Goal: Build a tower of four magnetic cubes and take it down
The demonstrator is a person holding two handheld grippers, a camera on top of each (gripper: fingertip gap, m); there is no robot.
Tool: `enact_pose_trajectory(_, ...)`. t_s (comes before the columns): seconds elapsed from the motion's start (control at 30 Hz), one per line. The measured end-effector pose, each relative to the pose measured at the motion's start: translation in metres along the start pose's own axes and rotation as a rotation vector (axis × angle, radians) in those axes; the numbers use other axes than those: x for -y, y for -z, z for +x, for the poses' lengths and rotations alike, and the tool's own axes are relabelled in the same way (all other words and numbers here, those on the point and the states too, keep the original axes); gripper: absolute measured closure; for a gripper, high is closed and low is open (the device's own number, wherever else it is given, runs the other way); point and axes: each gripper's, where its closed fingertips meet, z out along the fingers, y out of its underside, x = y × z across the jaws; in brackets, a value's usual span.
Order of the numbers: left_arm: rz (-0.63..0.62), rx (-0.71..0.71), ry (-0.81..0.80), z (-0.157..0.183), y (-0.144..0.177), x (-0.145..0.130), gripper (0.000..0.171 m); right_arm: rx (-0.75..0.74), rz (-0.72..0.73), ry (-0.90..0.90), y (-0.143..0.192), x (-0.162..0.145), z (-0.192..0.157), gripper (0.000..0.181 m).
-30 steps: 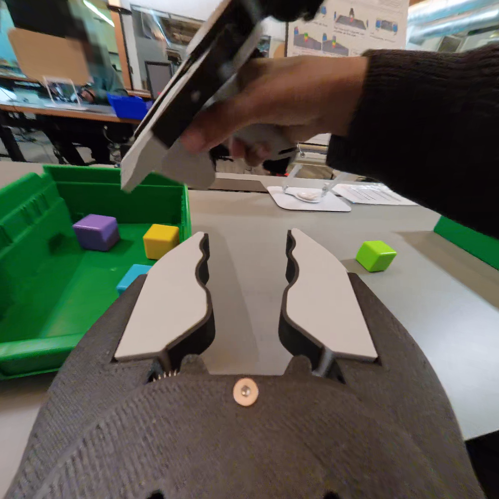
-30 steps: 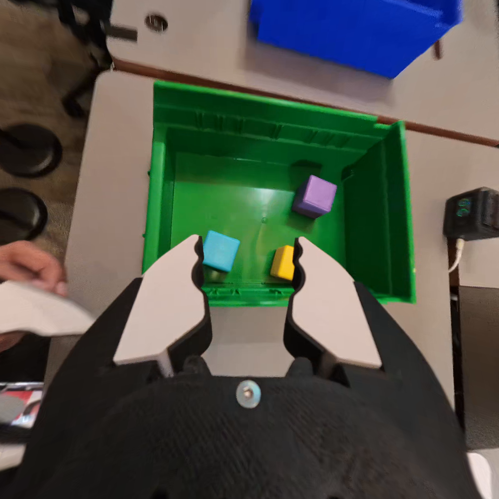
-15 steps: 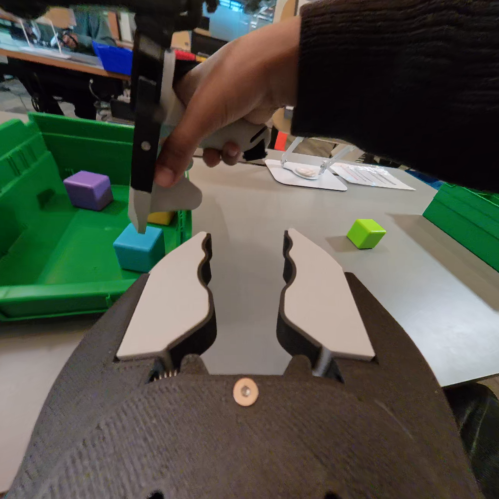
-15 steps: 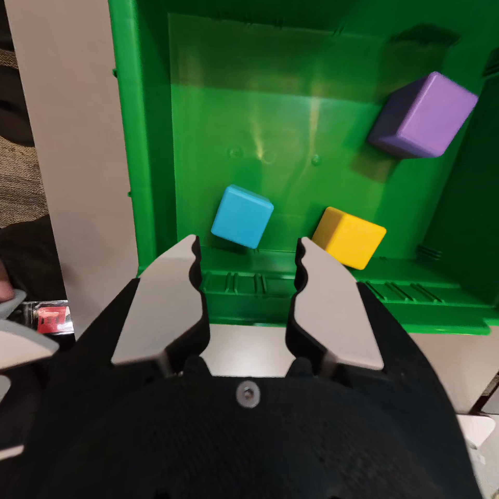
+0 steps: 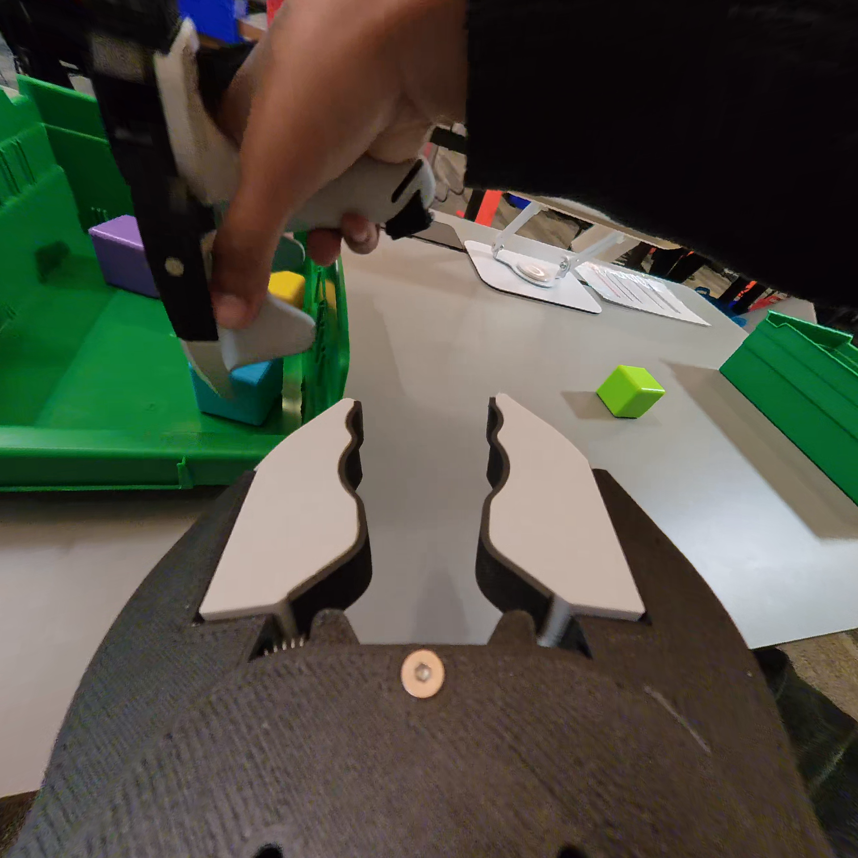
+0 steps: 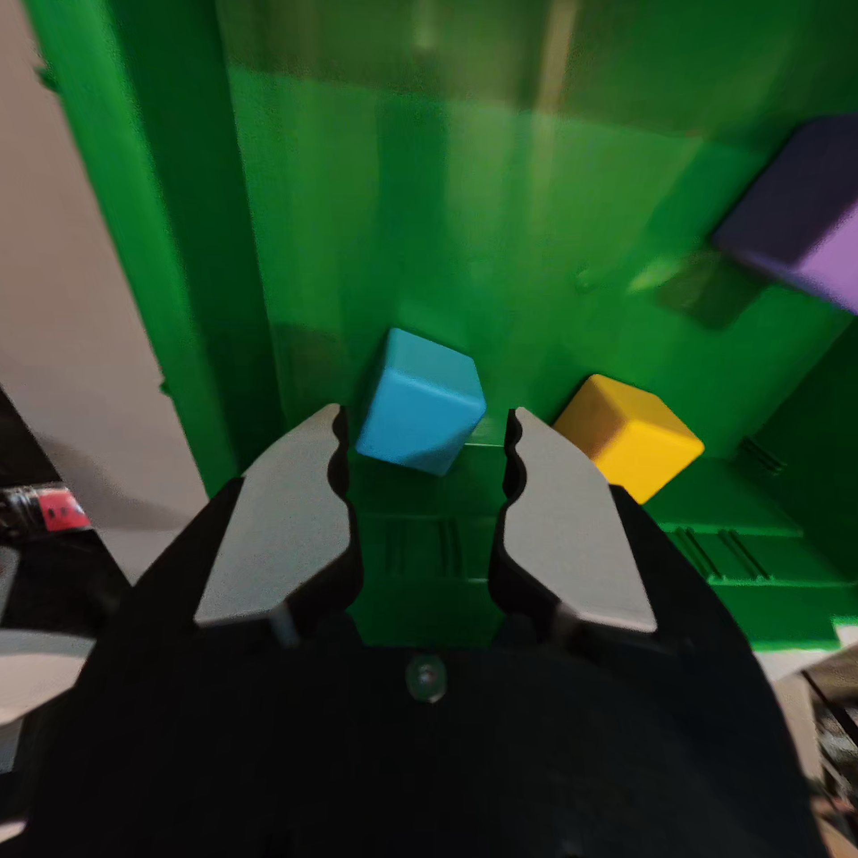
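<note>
Your right gripper is spread wide, tips just short of the blue cube inside the green bin; the yellow cube sits right of it, the purple cube farther back. Your left gripper hangs spread and empty above the grey table, the lime cube far right.
</note>
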Motion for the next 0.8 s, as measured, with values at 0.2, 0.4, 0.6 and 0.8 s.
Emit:
enact_pose_trajectory(0.2,0.009,-0.006,-0.026,0.002,0.002,0.003,0.119,0.003,-0.091,0.029,-0.012,0.000,0.002,0.127)
enact_pose_trajectory(0.4,-0.008,-0.031,-0.109,0.014,0.000,-0.002,0.119,0.035,0.316,-0.062,0.076,0.009,0.015,0.128)
enact_pose_trajectory(0.6,-0.011,-0.064,-0.292,0.042,0.000,-0.006,0.119,-0.131,0.735,-0.237,0.186,-0.131,0.030,0.128)
enact_pose_trajectory(0.8,-0.061,-0.232,-0.204,0.089,-0.008,-0.027,0.120,-0.368,1.006,-0.533,0.161,-0.329,0.008,0.128)
